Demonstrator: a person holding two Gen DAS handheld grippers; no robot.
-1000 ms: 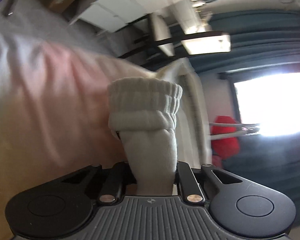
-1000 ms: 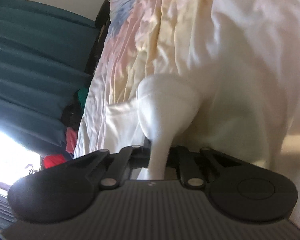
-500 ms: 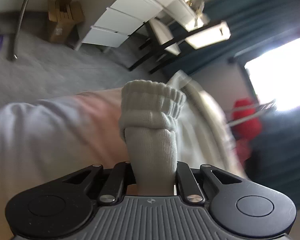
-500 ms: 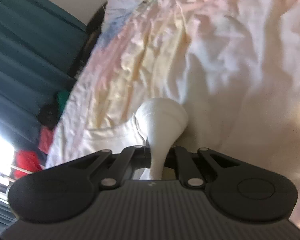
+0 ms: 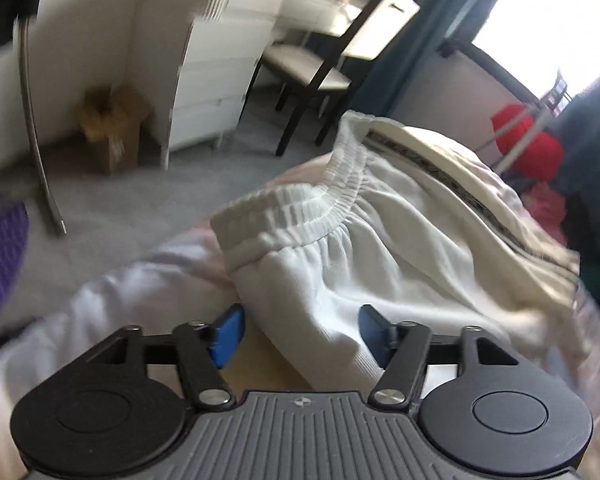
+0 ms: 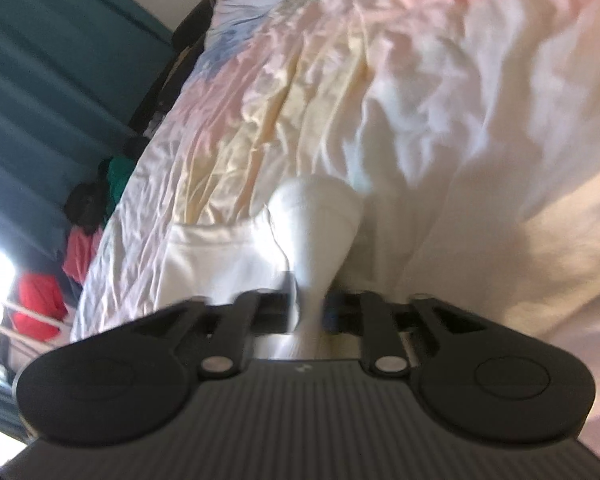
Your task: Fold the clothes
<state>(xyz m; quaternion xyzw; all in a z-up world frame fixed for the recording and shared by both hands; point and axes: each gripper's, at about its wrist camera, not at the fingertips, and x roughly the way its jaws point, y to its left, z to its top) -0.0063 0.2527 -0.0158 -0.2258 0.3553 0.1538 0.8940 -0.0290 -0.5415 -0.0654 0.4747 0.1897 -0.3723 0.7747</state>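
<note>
White sweatpants [image 5: 360, 240] with an elastic waistband and a dark side stripe lie on the bed in the left wrist view. My left gripper [image 5: 300, 330] is open, its blue pads [image 5: 228, 330] apart, with the white cloth lying loose between them. In the right wrist view my right gripper [image 6: 310, 312] is shut on a bunched fold of the same white sweatpants [image 6: 314, 224], held just above the pastel bedsheet [image 6: 340, 80].
A white drawer unit [image 5: 216, 68], a dark-framed chair [image 5: 320, 64] and a cardboard box [image 5: 112, 124] stand on grey carpet beyond the bed. A red item [image 5: 528, 144] hangs on a rack by the window. Teal curtains [image 6: 60, 100] run along the bed's side.
My left gripper has opened and let go of the waistband, which now lies spread on the bed. My right gripper still holds its fold and has shifted slightly.
</note>
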